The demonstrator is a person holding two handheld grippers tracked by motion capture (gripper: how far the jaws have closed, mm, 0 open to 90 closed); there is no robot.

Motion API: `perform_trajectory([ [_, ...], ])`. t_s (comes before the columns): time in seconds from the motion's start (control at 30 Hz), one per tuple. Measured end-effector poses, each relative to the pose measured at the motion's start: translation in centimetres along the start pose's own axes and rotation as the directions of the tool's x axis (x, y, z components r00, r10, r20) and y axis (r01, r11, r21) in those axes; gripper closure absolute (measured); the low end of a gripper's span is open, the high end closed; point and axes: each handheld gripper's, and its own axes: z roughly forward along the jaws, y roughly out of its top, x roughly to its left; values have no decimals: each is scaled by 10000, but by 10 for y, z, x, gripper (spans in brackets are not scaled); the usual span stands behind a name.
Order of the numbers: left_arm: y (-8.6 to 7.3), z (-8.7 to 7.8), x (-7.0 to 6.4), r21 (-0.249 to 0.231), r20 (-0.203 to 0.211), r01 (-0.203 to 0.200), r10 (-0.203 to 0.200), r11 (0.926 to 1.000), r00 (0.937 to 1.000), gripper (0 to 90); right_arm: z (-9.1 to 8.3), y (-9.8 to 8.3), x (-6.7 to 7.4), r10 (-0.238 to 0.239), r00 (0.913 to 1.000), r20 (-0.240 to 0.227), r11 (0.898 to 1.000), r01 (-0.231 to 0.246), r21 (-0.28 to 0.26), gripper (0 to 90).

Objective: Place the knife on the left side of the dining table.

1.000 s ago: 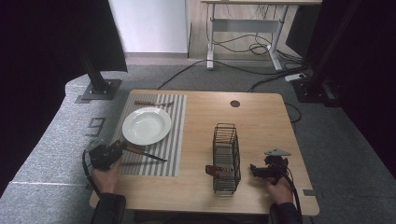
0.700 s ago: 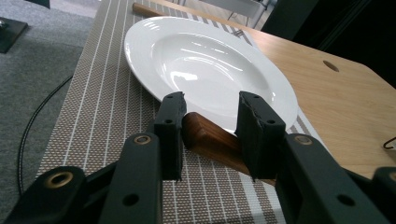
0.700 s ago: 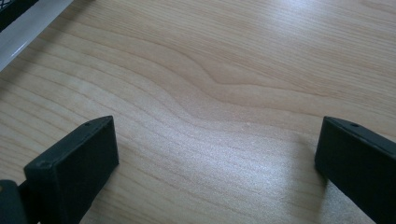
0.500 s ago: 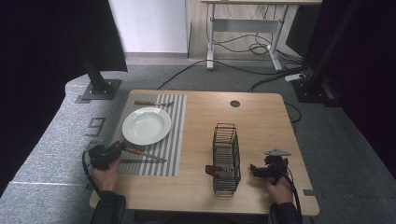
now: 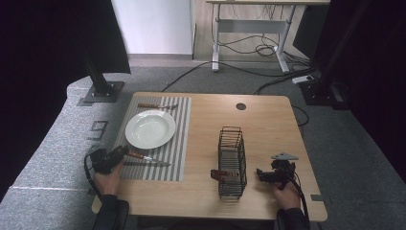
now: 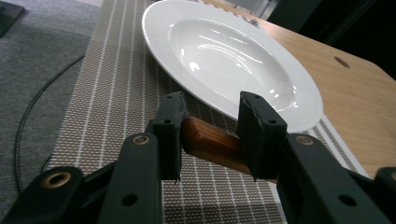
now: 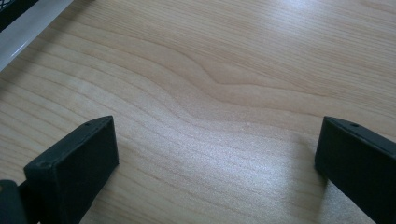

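My left gripper (image 5: 123, 152) sits at the striped placemat's (image 5: 177, 143) near left corner. In the left gripper view it (image 6: 210, 126) is shut on the wooden handle (image 6: 212, 145) of a knife (image 5: 146, 158). The blade points right, low over the mat, just in front of the white plate (image 5: 150, 128), whose rim (image 6: 280, 112) lies just past the jaws. My right gripper (image 5: 261, 174) rests on the table to the right of the black wire basket (image 5: 232, 160). In its own view it (image 7: 215, 154) stands open wide over bare wood.
A second utensil (image 5: 155, 106) lies on the mat beyond the plate. A brown-handled item (image 5: 219, 174) pokes out of the basket's near left side. The wooden table (image 5: 268, 124) has a cable hole (image 5: 241, 106) at the back. The basket's pale base edge (image 7: 28, 25) shows top left.
My left gripper has come down with the knife, so the blade now lies flatter and closer to the mat. The right gripper has stayed put.
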Motion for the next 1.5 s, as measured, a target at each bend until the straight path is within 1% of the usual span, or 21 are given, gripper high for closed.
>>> perform_trajectory([
  [0.37, -2, 6, 7, 353, -92, 327, -324, 9988, 9994, 608, 0, 0, 0, 0, 10000, 4, 10000, 0, 1, 0],
  [0.57, -4, 10, 11, 635, -226, 394, -381, 9972, 9990, 602, 0, 0, 0, -1, 10000, 2, 10000, 1, 2, 0],
  [0.67, -4, 11, 10, 763, -397, 237, -208, 9968, 9990, 597, 0, 0, 0, -3, 10000, 1, 10000, 3, 2, 0],
  [0.77, -4, 12, 8, 935, -708, -101, 168, 9956, 9974, 591, 0, 0, 0, -2, 10000, 3, 10000, 2, 2, 0],
  [0.83, -4, 13, 8, 1073, -821, -185, 274, 9940, 9962, 590, 0, 0, 0, -1, 10000, 2, 10000, 1, 1, 0],
  [0.9, -4, 13, 8, 1127, -858, -208, 305, 9934, 9958, 589, 0, 0, 0, -1, 10000, 3, 10000, 1, 2, 0],
  [1.0, -5, 15, 8, 1329, -966, -288, 419, 9907, 9944, 587, 0, 0, 0, 1, 10000, 4, 10000, -1, 2, 0],
  [1.07, -6, 16, 9, 1428, -937, -300, 437, 9893, 9946, 584, 0, 0, 0, -2, 10000, 2, 10000, 2, 2, 0],
  [1.2, -7, 18, 8, 1684, -963, -465, 634, 9846, 9933, 580, 0, 0, 0, -2, 10000, 2, 10000, 2, 1, 0],
  [1.27, -7, 18, 8, 1681, -947, -497, 663, 9845, 9933, 578, 0, 0, 0, -1, 10000, 3, 10000, 1, 3, 0],
  [1.37, -7, 17, 9, 1611, -957, -450, 610, 9859, 9935, 548, 0, 0, 0, 1, 10000, 2, 10000, -1, 1, 0],
  [1.43, -6, 15, 9, 1499, -962, -503, 652, 9874, 9932, 531, 0, 0, 0, 1, 10000, 4, 10000, -1, 1, 0],
  [1.5, -5, 13, 9, 1405, -959, -629, 768, 9881, 9924, 494, 0, 0, 0, 1, 10000, 2, 10000, -1, 1, 0],
])
